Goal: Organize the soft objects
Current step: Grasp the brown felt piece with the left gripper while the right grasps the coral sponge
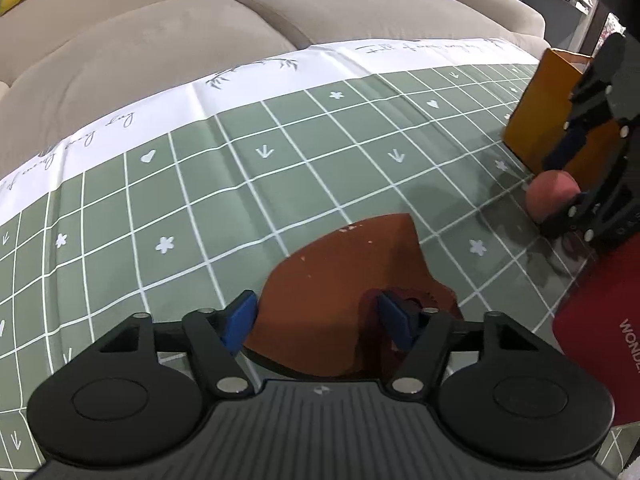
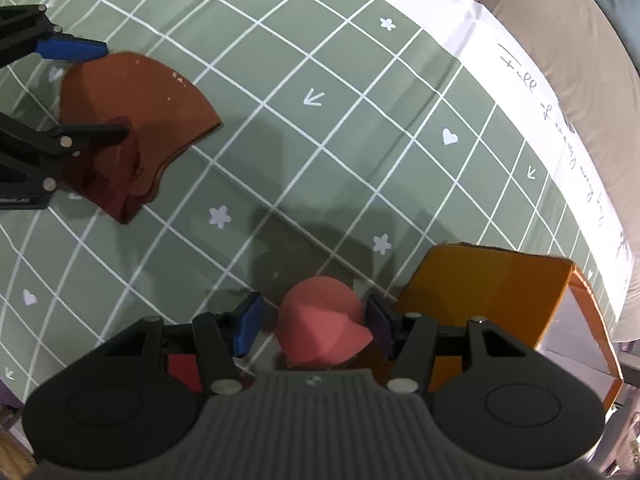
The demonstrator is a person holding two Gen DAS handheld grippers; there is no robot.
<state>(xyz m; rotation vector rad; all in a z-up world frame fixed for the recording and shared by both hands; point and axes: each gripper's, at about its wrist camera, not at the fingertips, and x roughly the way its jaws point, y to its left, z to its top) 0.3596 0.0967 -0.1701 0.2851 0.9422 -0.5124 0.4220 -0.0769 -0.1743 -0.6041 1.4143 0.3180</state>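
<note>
A brown wedge-shaped sponge lies on the green checked tablecloth. My left gripper is open, its blue pads on either side of the sponge's near end. The sponge also shows in the right wrist view, with the left gripper around it. A pink rounded sponge sits on the cloth beside an orange box. My right gripper is open around the pink sponge, its right pad close to it. In the left wrist view the pink sponge sits between the right gripper's fingers.
The orange box stands at the cloth's right side. A red object with white lettering lies at the right edge. A beige sofa runs behind the table. The cloth's white border marks the far edge.
</note>
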